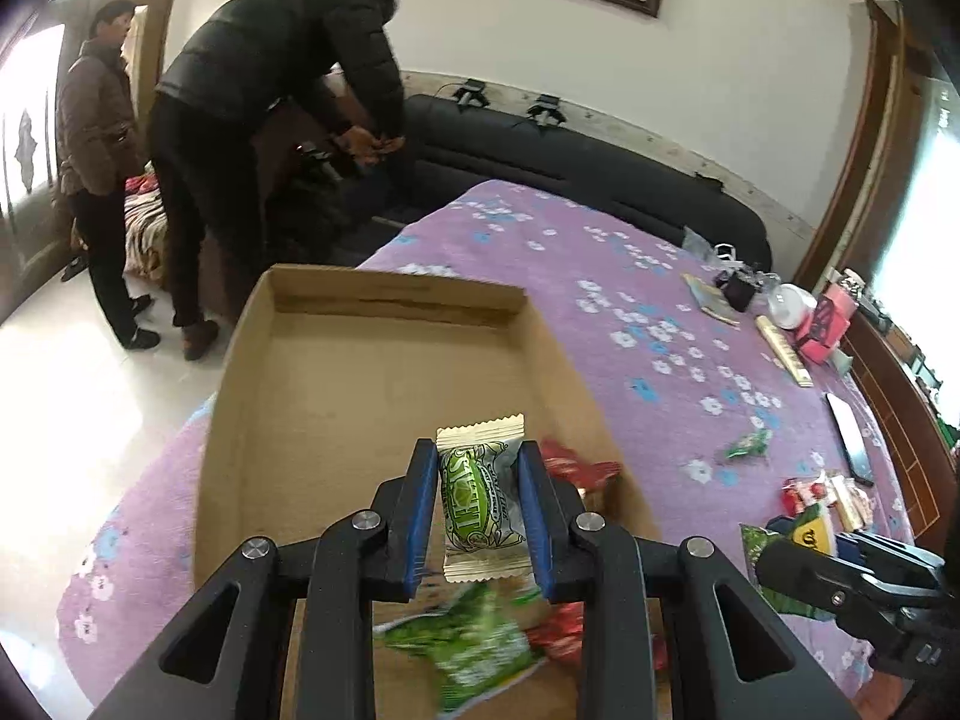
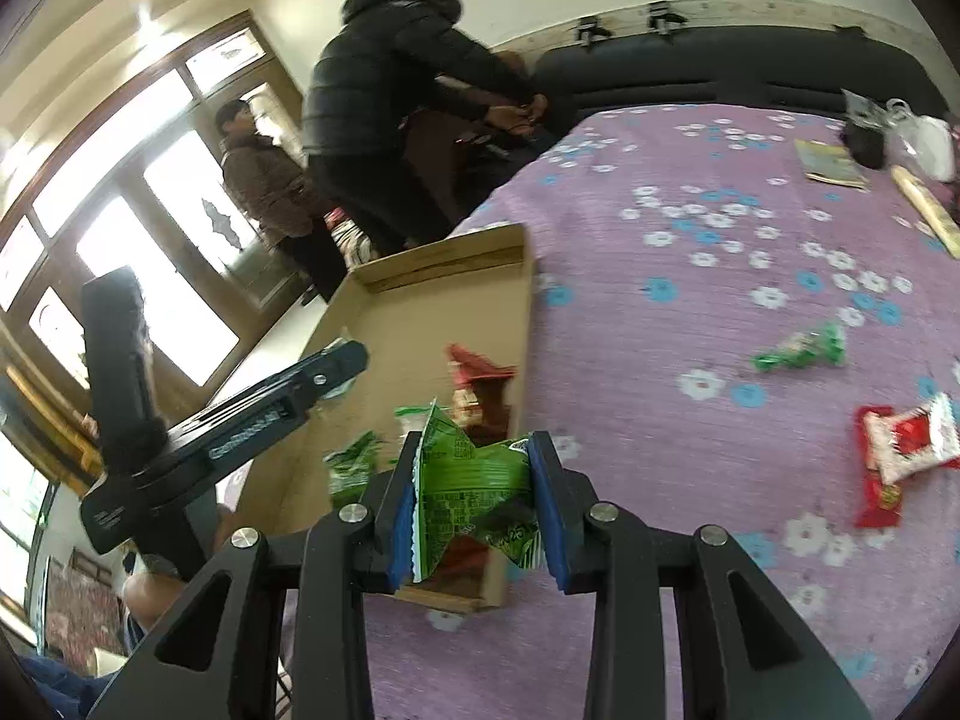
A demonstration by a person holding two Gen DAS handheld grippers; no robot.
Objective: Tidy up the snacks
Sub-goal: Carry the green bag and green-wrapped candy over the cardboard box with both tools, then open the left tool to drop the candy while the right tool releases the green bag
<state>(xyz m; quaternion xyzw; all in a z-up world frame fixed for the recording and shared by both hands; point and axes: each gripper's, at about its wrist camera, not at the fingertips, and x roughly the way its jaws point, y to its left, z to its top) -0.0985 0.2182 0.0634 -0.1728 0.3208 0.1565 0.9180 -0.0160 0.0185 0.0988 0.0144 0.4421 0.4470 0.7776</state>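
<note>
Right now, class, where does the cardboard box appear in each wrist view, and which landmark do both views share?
Left wrist view: cardboard box fills the centre, straight ahead.
Right wrist view: cardboard box sits left of centre, slanting upward.
Shared landmark: the loose green snack packet on the purple blanket.

One cardboard box, two grippers each holding a green snack, two people over on the far left, one bed.
</note>
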